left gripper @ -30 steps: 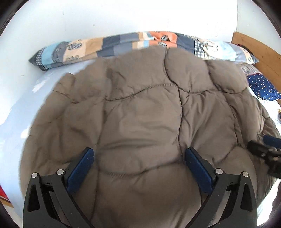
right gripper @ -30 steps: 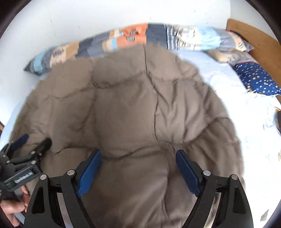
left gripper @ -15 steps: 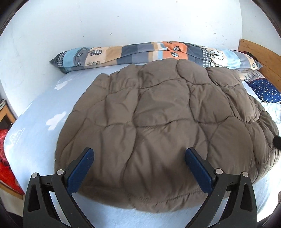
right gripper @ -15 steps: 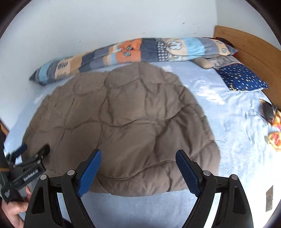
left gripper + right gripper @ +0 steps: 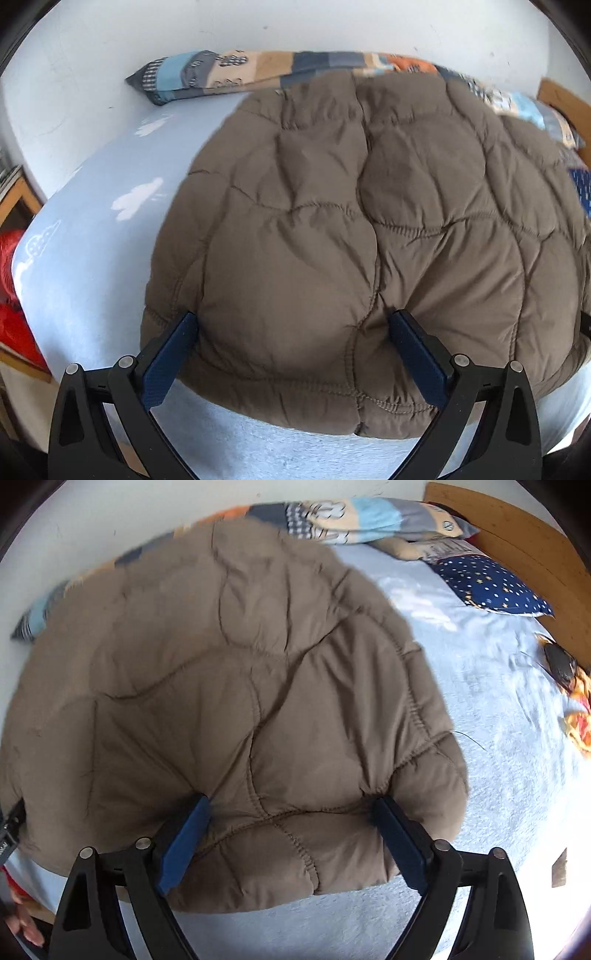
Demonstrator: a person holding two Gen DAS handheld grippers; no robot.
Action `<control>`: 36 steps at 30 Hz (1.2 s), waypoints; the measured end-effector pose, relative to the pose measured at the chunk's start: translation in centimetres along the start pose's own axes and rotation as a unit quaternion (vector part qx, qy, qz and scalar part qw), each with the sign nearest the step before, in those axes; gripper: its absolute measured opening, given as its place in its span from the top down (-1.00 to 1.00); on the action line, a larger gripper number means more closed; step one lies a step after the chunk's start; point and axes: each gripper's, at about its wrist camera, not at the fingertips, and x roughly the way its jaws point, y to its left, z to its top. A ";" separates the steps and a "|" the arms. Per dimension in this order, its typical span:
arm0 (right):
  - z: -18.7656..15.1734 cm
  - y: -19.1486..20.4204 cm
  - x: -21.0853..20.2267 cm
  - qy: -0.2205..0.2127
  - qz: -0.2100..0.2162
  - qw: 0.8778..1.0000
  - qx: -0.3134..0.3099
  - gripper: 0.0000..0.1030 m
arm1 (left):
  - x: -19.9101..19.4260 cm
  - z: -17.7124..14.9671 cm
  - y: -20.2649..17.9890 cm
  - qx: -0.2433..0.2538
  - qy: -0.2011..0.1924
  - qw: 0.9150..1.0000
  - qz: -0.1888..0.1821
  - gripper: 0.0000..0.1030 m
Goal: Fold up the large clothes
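Note:
A large brown quilted jacket (image 5: 332, 203) lies spread on a bed's light blue sheet (image 5: 92, 258). My left gripper (image 5: 293, 317) stands open over the jacket's near left part, with its blue fingertips (image 5: 184, 332) dug into the puffy fabric. The padding bulges between them. My right gripper (image 5: 290, 801) sits at the near right corner of the jacket (image 5: 221, 664). Its jaws are opening, with the hem between them and the fingertips (image 5: 384, 812) touching the cloth. At the left edge of the right wrist view are part of the left gripper (image 5: 9, 830) and a hand (image 5: 22, 923).
A long patchwork pillow (image 5: 221, 70) lies along the white wall behind the jacket. A navy starred pillow (image 5: 487, 583) rests by the wooden headboard (image 5: 517, 528). A dark object (image 5: 559, 661) and an orange item (image 5: 580, 727) lie on the sheet (image 5: 498, 757) at the right. Something red (image 5: 11, 288) is beside the bed.
Half a second ago both grippers hung back with the whole jacket in view. Both have since come down and forward onto its near edge, and their tips now sink into the fabric.

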 end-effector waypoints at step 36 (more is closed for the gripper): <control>-6.8 1.4 -10.1 -0.098 0.059 0.993 0.008 -0.85 | -8.7 -3.6 -2.2 0.019 -0.070 0.996 -0.053 -1.00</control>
